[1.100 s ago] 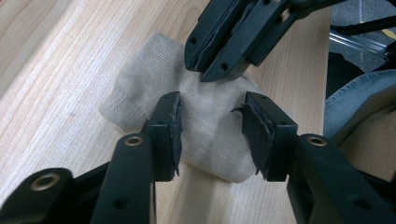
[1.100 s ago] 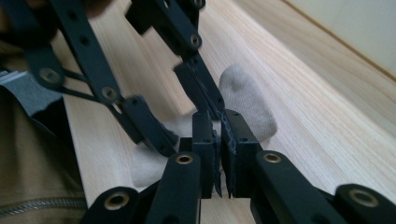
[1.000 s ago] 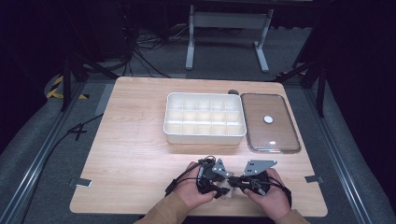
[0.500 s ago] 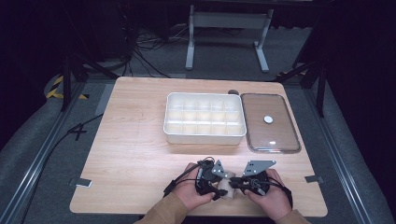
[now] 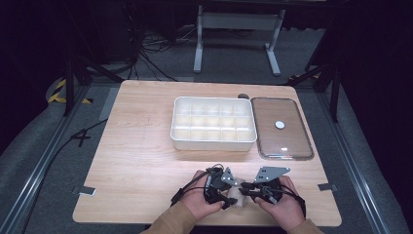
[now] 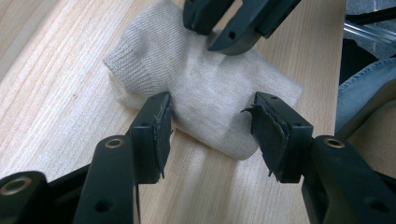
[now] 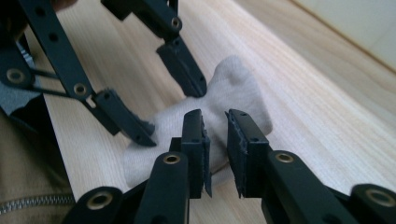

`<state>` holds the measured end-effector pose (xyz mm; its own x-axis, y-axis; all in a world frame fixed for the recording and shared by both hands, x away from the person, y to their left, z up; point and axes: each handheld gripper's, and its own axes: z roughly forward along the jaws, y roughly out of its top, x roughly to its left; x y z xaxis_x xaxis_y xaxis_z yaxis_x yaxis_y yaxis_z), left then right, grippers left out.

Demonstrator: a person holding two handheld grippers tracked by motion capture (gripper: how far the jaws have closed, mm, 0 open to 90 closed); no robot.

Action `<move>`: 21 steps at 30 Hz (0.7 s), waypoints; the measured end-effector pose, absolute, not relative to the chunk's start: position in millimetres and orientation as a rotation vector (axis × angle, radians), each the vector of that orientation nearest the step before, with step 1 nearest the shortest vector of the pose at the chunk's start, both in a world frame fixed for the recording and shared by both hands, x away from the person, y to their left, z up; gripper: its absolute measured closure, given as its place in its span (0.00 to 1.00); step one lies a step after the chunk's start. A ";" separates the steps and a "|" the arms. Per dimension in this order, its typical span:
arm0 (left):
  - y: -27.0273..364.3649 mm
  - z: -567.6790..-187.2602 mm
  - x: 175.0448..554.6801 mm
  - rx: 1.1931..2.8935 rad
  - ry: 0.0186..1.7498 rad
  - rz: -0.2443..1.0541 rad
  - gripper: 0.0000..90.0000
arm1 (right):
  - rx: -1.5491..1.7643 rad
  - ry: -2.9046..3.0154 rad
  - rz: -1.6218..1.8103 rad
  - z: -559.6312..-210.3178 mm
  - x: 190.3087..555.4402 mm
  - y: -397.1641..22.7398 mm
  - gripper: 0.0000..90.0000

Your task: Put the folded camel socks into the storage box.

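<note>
A beige knitted sock (image 6: 210,79) lies bunched on the wooden table near its front edge; it also shows in the right gripper view (image 7: 236,86) and between the hands in the high view (image 5: 237,198). My left gripper (image 6: 212,100) is open, its jaws low on either side of the sock's middle; across the sock it shows as (image 7: 172,112). My right gripper (image 7: 215,114) comes from the opposite side, jaws almost together with sock fabric in the narrow gap. Its tips (image 6: 224,39) press on the sock's far edge. Both hands hold the grippers (image 5: 226,199) (image 5: 245,187) tip to tip.
A white divided box (image 5: 213,145) stands at the table's centre back. A clear lid (image 5: 292,146) with a white knob lies to its right. The table's front edge runs just behind the hands. A trouser leg (image 6: 369,88) shows past it.
Both hands have stayed at the front edge. The grippers have drawn a little closer together over the sock.
</note>
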<state>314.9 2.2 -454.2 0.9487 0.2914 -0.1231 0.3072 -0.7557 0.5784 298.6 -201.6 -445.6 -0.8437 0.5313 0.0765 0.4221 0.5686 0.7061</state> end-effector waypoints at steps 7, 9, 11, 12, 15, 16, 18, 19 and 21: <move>1.8 -454.2 315.1 2.474 0.416 -0.032 0.54 | 0.894 2.569 1.194 -440.8 297.5 -199.6 0.73; 1.9 -454.1 314.6 2.474 0.426 -0.032 0.54 | 0.935 2.545 1.189 -441.3 298.6 -200.0 0.68; 1.8 -454.1 315.1 2.474 0.418 -0.031 0.54 | 0.971 2.540 1.170 -444.0 300.1 -200.2 0.63; 1.8 -454.0 314.6 2.475 0.424 -0.031 0.54 | 0.990 2.546 1.152 -446.3 301.3 -200.3 0.61; 1.9 -454.0 314.4 2.476 0.425 -0.038 0.55 | 1.026 2.560 1.131 -452.5 304.2 -200.5 0.58; 1.9 -454.1 314.5 2.475 0.424 -0.039 0.55 | 1.039 2.565 1.121 -453.9 305.2 -200.7 0.57; 1.8 -454.2 314.2 2.477 0.427 -0.040 0.55 | 1.058 2.578 1.091 -457.0 307.7 -200.6 0.55; 1.8 -454.2 314.2 2.479 0.426 -0.038 0.55 | 1.082 2.589 1.094 -457.9 308.3 -200.5 0.54; 2.1 -454.4 313.9 2.477 0.425 -0.034 0.55 | 1.110 2.606 1.094 -459.5 310.5 -200.6 0.54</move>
